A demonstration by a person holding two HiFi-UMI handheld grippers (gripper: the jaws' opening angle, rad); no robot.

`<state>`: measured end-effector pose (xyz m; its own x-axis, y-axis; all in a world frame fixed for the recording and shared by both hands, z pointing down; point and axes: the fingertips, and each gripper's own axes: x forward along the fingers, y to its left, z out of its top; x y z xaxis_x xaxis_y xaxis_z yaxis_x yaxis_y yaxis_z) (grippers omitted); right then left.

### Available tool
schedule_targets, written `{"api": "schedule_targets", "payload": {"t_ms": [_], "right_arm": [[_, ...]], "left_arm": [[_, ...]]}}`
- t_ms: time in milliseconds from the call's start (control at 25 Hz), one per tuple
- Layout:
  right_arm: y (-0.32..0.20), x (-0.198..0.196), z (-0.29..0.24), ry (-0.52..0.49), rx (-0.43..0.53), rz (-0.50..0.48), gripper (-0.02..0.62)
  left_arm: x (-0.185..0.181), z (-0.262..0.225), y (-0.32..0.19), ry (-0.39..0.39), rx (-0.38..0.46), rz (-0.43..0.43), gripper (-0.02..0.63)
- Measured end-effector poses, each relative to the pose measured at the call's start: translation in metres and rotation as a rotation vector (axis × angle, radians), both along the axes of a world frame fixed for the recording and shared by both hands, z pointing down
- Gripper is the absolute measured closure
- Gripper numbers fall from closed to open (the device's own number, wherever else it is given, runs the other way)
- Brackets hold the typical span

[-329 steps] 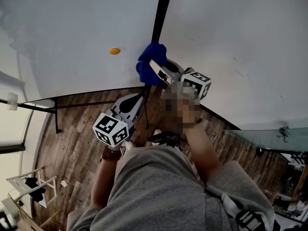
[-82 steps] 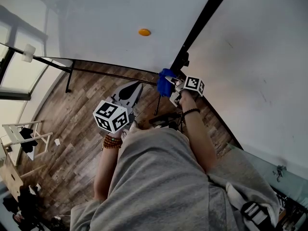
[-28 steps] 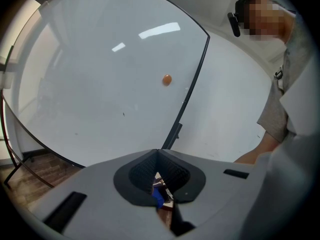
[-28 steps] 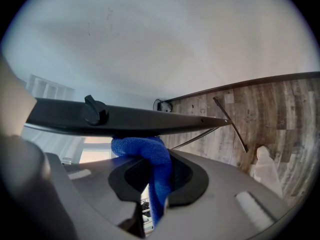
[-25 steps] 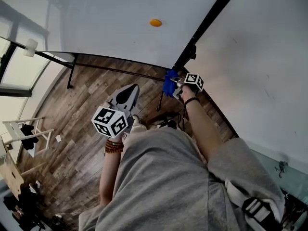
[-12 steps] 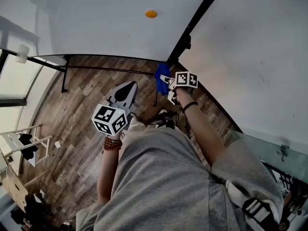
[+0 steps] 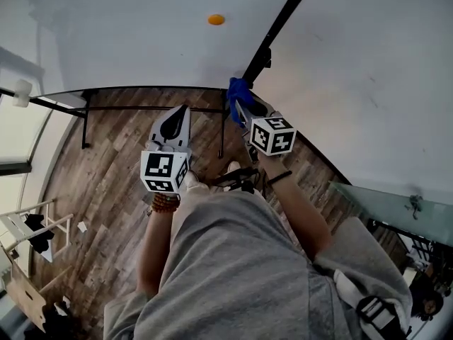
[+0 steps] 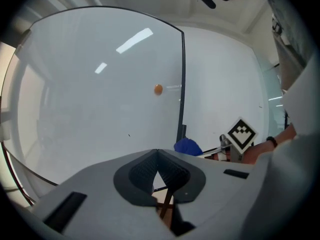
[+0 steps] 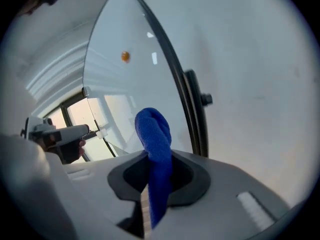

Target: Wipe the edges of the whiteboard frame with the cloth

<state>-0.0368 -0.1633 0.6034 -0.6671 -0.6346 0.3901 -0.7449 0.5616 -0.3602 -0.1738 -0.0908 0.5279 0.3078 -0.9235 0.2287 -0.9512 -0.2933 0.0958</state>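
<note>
The whiteboard (image 7: 127, 34) has a black frame edge (image 7: 279, 23) running down its right side, with an orange magnet (image 7: 216, 19) on the board. My right gripper (image 7: 241, 103) is shut on a blue cloth (image 7: 236, 91), which sits at the lower end of that edge; I cannot tell whether they touch. In the right gripper view the cloth (image 9: 155, 134) stands up from the gripper (image 9: 152, 176), just left of the frame edge (image 9: 172, 74). My left gripper (image 7: 179, 113) hangs shut and empty to the left, below the board. Its jaws (image 8: 158, 158) meet, with the cloth (image 8: 188, 146) and frame edge (image 8: 181, 84) beyond.
A white wall (image 7: 368, 69) lies right of the frame. The board's black stand bar (image 7: 127, 109) crosses above the wooden floor (image 7: 106, 190). A glass table (image 7: 382, 200) is at the right, and a white rack (image 7: 32, 229) at the lower left.
The right gripper has lifted the cloth to the lower end of the frame edge, and its marker cube has turned toward me. The left gripper now points straighter up.
</note>
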Motion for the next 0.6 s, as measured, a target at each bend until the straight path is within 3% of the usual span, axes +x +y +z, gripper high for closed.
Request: {"api": "schedule_targets", "payload": {"t_ms": [120, 240, 360, 600], "right_arm": [[0.011, -0.007, -0.042, 0.104, 0.22, -0.008, 0.518], [0.023, -0.011, -0.07, 0.149, 0.349, 0.008, 0.518], [0.036, -0.017, -0.084, 0.157, 0.414, 0.022, 0.518], [0.065, -0.035, -0.084, 0.208, 0.446, 0.0, 0.522]], "left_arm": [[-0.007, -0.011, -0.003, -0.007, 0.04, -0.028, 0.598], [-0.01, -0.024, -0.003, -0.026, 0.085, -0.056, 0.598], [-0.013, -0.034, 0.002, -0.063, 0.125, -0.074, 0.598], [-0.016, -0.046, 0.023, -0.099, 0.192, -0.07, 0.598]]}}
